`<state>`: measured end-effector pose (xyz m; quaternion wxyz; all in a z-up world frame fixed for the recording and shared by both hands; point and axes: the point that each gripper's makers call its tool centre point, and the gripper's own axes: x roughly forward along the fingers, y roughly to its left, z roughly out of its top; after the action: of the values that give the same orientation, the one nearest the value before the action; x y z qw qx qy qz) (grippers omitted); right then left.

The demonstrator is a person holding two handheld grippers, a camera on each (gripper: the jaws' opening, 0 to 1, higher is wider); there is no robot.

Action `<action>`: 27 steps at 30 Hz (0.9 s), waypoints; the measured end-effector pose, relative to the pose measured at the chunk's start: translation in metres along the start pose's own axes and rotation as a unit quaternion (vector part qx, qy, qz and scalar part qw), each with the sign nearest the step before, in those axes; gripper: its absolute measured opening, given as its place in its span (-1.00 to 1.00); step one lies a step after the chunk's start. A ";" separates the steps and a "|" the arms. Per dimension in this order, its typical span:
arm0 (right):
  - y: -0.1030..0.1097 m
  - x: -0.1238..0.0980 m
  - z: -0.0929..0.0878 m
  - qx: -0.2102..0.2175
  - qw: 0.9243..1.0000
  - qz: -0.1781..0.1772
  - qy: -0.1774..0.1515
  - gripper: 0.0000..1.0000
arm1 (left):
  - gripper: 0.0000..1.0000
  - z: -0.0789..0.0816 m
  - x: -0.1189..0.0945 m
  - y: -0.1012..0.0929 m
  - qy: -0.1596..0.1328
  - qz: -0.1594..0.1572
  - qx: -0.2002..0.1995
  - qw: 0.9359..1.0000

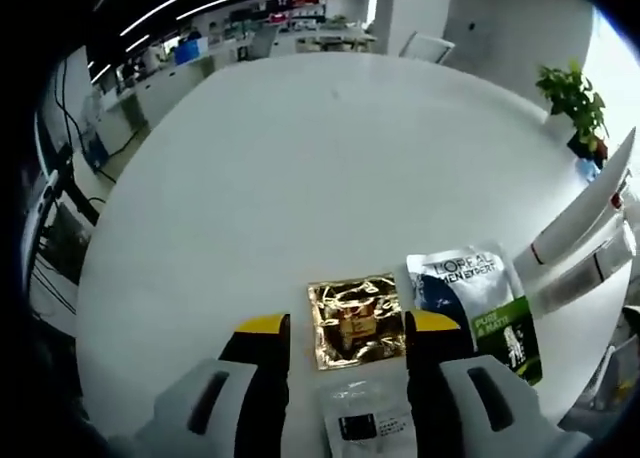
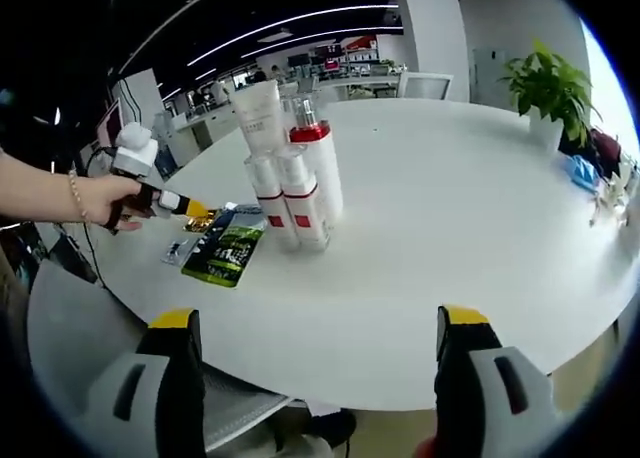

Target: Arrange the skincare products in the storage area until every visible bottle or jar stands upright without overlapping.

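Four white plastic skincare containers with red bands [image 2: 290,173] are standing upright in a tight cluster on the round white surface [image 2: 470,238], touching one another, at about 11 o'clock in the right gripper view. Just beside them, at 9 o'clock, three flat sachets are lying: a shiny gold foil sachet [image 1: 355,320], a white-and-green foil sachet [image 1: 480,306] and a clear plastic sachet [image 1: 365,423]. In the left gripper view, the left hand-held gripper [image 1: 348,330] is hovering released, its jaws straddling the gold one without closing. The right hand-held gripper [image 2: 318,328] is hanging released near the surface's edge. Judging by looks, the sachets are light, limp and slippery, best pinched at an edge; the containers seem stiff, top-heavy, easily toppled. Open room is lying towards 3 o'clock.
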<state>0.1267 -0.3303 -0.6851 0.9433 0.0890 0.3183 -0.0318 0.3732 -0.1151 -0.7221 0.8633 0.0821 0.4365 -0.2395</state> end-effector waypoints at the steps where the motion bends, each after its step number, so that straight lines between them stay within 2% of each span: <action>1: 0.001 0.001 0.001 -0.001 1.000 0.001 -0.001 0.96 | -0.06 0.002 -0.002 0.002 -0.006 -0.001 -0.001 1.000; 6: 0.008 0.004 0.011 -0.010 1.000 0.010 -0.009 0.96 | 0.13 0.007 -0.018 0.011 -0.032 -0.018 -0.003 0.999; 10: 0.012 0.006 0.018 -0.018 1.000 0.016 -0.015 0.96 | 0.23 0.003 -0.031 0.020 -0.038 -0.021 0.015 0.999; 16: 0.019 0.010 0.023 -0.024 0.999 0.025 -0.020 0.97 | 0.55 -0.004 -0.058 0.027 -0.059 -0.045 0.029 0.997; 23: 0.039 0.017 0.034 -0.039 0.998 0.045 -0.029 0.99 | 0.82 -0.011 -0.099 0.032 -0.101 -0.086 0.046 0.990; 25: 0.045 0.017 0.036 -0.042 0.997 0.050 -0.031 0.99 | 0.92 -0.017 -0.109 0.029 -0.108 -0.102 0.046 0.988; 27: 0.049 0.016 0.037 -0.045 0.997 0.054 -0.034 0.99 | 0.94 -0.020 -0.118 0.026 -0.117 -0.117 0.053 0.985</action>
<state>0.1675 -0.2891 -0.6589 0.9569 0.0622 0.2819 0.0305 0.3121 -0.0455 -0.6425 0.8691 0.0476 0.3254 -0.3696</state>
